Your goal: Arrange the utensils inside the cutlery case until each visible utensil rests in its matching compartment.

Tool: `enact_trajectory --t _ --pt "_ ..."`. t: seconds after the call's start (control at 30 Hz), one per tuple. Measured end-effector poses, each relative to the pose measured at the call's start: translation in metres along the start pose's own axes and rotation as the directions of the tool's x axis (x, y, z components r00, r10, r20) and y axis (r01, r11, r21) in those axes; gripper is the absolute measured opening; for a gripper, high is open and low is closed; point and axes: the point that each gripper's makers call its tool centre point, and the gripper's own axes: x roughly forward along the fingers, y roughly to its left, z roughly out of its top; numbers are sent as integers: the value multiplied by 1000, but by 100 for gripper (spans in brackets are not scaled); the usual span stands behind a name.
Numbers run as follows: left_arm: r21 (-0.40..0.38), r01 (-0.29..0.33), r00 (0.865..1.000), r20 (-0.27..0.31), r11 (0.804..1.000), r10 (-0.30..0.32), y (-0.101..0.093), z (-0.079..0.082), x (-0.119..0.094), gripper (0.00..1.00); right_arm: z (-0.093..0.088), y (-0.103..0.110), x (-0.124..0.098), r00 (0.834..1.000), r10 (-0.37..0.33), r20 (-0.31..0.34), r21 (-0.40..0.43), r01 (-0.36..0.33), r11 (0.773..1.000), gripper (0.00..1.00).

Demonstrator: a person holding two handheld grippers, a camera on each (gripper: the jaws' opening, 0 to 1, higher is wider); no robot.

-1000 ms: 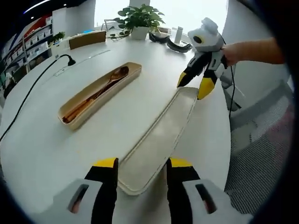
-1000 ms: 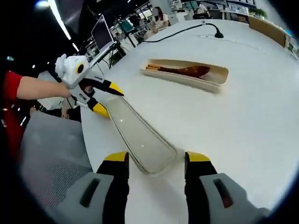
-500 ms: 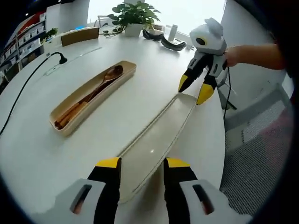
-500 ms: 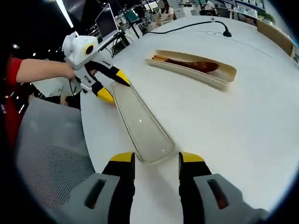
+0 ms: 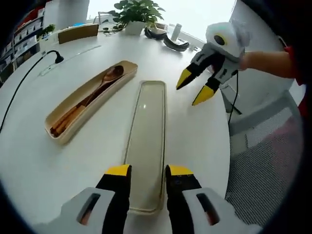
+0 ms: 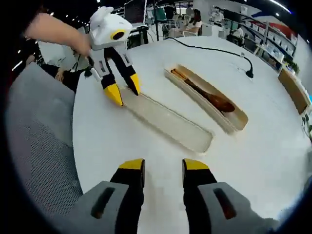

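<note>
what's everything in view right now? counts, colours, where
Table: 1, white, under everything.
Case: 1, beige, open, left of the lid in the left gripper view.
Wooden spoon: 1, brown, inside the case.
Other wooden utensils: brown, inside the case, count unclear.
Lid: 1, pale, flat on the table.
Cable: 1, black, far side of the table.
Plant: 1, green, white pot, far edge.
Chair: 1, grey mesh, beside the table.
Left gripper: jaws around the lid's near end.
Right gripper: jaws apart, empty, off the lid.
</note>
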Motion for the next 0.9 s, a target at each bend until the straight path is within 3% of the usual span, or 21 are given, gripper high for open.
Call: enact_trajectory --t 0.07,0.1,0.17,0.23,0.43,0.53,0.67,0.73,0.83,0.9 --pt "7 1 1000 0 1000 -1 0 0 0 28 6 2 11 1000 13 -9 -99 -14 995 59" --pt "12 2 1000 -1 1000 -2 0 0 0 28 4 1 15 999 18 -37 -126 -23 992 63" --pt "20 4 1000 -1 1000 -4 -1 0 0 28 0 -5 24 995 24 -95 -165 -40 985 57" --pt "28 9 1000 -4 1000 -8 -1 0 0 28 3 -13 30 994 11 -112 -200 -33 979 52" --pt "48 31 999 -9 998 -31 -3 -1 -2 26 4 -19 41 988 33 -153 -258 -73 963 53" --pt "23 72 997 -7 997 -72 -4 -1 -3 26 -2 -21 43 982 53 -179 -254 -98 962 51" --pt "28 97 995 -19 995 -96 -7 -4 -5 26 -4 -19 41 982 80 -173 -218 -117 969 46" --pt "42 107 994 -25 993 -106 -8 -5 -6 26 -7 -8 41 976 142 -165 -188 -172 967 38" --pt "49 111 993 -36 993 -110 -9 -7 -6 26 -5 -4 40 981 142 -136 -281 -176 944 32" --pt "61 104 994 -37 993 -101 -10 -6 -6 26 -4 -5 40 980 141 -142 -277 -176 945 31"
